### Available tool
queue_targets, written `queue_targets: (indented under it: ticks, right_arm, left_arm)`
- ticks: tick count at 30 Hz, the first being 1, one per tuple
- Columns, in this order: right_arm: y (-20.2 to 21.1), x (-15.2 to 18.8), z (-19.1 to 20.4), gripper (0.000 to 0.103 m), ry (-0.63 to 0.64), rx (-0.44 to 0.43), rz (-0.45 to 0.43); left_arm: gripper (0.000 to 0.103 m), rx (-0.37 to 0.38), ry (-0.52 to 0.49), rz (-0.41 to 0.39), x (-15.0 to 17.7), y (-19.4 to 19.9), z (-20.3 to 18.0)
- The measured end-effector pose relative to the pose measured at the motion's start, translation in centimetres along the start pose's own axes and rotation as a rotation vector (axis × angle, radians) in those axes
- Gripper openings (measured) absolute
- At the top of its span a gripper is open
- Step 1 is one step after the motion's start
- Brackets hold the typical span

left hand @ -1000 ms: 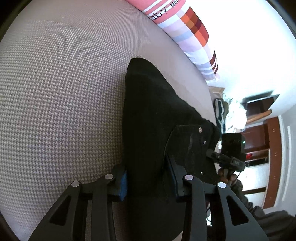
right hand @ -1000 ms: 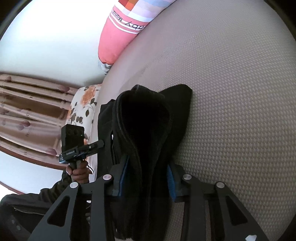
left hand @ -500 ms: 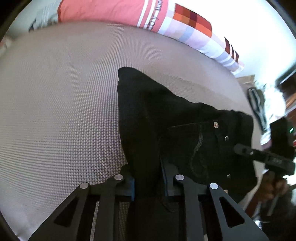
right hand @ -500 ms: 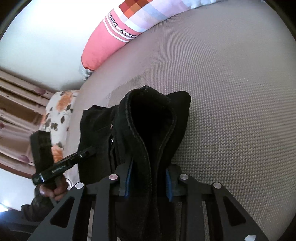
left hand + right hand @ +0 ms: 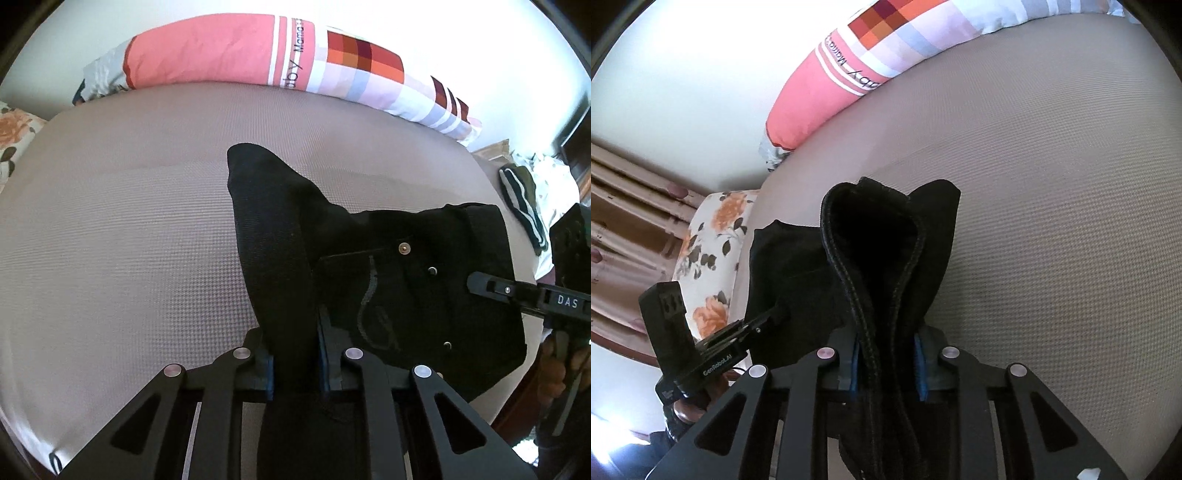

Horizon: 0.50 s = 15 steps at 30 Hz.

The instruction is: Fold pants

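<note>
the black jeans (image 5: 413,295) lie on the tan woven mattress cover (image 5: 129,240), near its front edge and well short of the pink patchwork bolster (image 5: 258,51) that runs along the far side. both tongs are closed on denim. the left gripper (image 5: 294,363) pinches a raised ridge of cloth between its blue-lined pads, and the right gripper (image 5: 886,363) is clamped narrow around a thick stitched hem or seam that stands up in a loop toward the bolster. in the left view the other tool pokes in from the right, its tip over the part of the jeans with the rivets and the curved stitched pocket.

as a judgement, the fold is under way but not finished: the pocket panel already lies flat on the cover on the side away from the bolster, while the gripped portions are held up off it, so at least one layer has yet to be laid down and smoothed. how many folds are already in the pile is hard to say.

much is lost to the dark cloth. black on black hides where one layer ends and the next begins, and i can't tell whether the loop in the right tongs is a leg opening or the waistband, though it looks like a leg hem. the near part of the jeans drops out of view beneath both tools. a floral pillow (image 5: 713,251) sits off the bolster's end, and a dark striped garment (image 5: 522,206) lies past the cover's right edge.
</note>
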State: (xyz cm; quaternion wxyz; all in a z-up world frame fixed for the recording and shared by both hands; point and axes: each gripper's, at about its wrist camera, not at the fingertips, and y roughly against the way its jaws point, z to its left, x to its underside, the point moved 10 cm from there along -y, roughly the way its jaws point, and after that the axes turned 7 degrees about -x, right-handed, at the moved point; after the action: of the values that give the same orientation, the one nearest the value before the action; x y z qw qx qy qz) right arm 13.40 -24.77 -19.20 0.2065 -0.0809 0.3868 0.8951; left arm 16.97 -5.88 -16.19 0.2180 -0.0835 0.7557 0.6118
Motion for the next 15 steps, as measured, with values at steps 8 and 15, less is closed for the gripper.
queue_targets:
  ticks: [8,15]
  right_arm:
    - [-1.3,0.5,1.9,0.021,0.001,-0.024,0.009]
    - [-2.2,-0.8,2.7,0.021,0.006,-0.035,0.002]
  left_arm:
    - [0.018,0.014,0.037,-0.01,0.9,1.5,1.5]
    - [0.018,0.003,0.03,-0.043,-1.5,1.6,2.2]
